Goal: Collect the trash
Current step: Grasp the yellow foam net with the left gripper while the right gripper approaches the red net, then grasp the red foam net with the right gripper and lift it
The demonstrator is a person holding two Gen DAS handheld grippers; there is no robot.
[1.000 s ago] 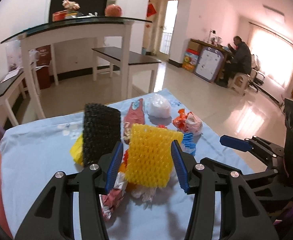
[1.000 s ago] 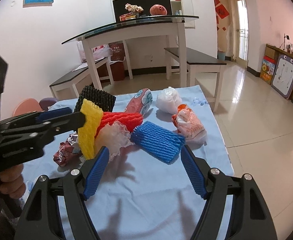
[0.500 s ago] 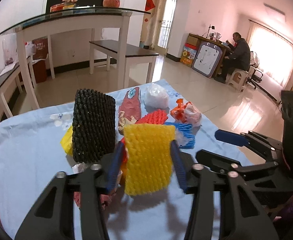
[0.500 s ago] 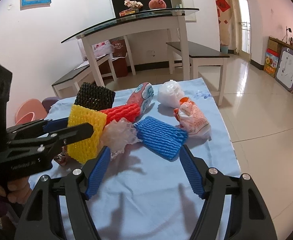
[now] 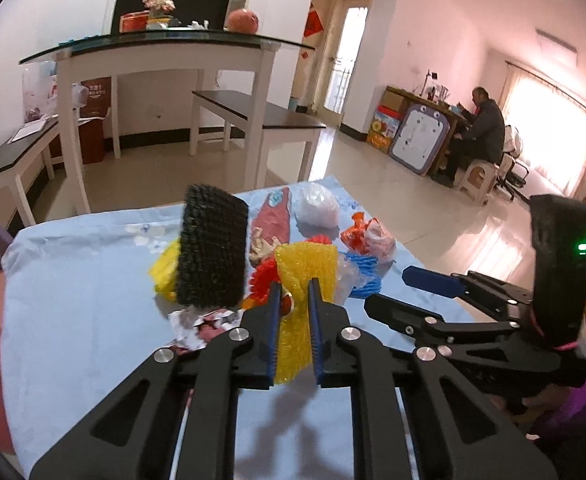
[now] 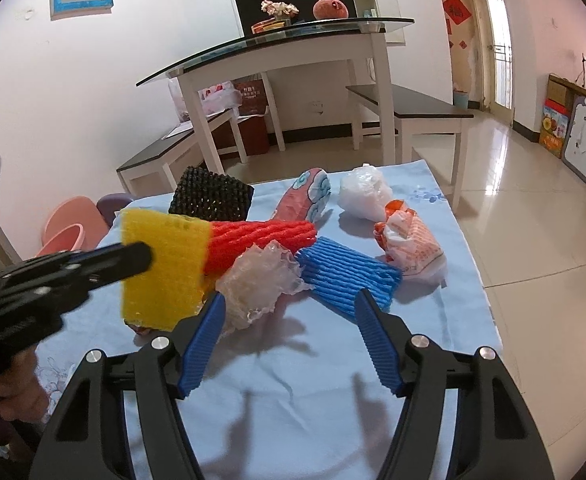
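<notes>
My left gripper (image 5: 295,286) has its jaws closing, and the pads press a yellow foam net (image 5: 307,264) flat between them. In the right wrist view the same yellow foam net (image 6: 165,256) hangs from the left gripper (image 6: 141,254) above the light blue cloth (image 6: 293,400). My right gripper (image 6: 291,296) is closing slightly with nothing pressed. A clear crumpled plastic piece (image 6: 261,280) and a blue foam net (image 6: 349,272) lie just ahead of its fingertips. A red foam net (image 6: 261,236) and a black foam net (image 6: 211,198) lie behind them.
Further back on the cloth lie a pink printed package (image 6: 305,200), a white plastic bag (image 6: 363,192) and an orange-white wrapper (image 6: 411,240). A pink basin (image 6: 67,228) sits off the left edge. A glass-top table (image 6: 293,36) and benches stand behind. A person (image 5: 481,132) sits far right.
The left jaws went from wide open around the yellow foam net to squeezed onto it, and the net has come up off the pile. The right gripper barely moved.
</notes>
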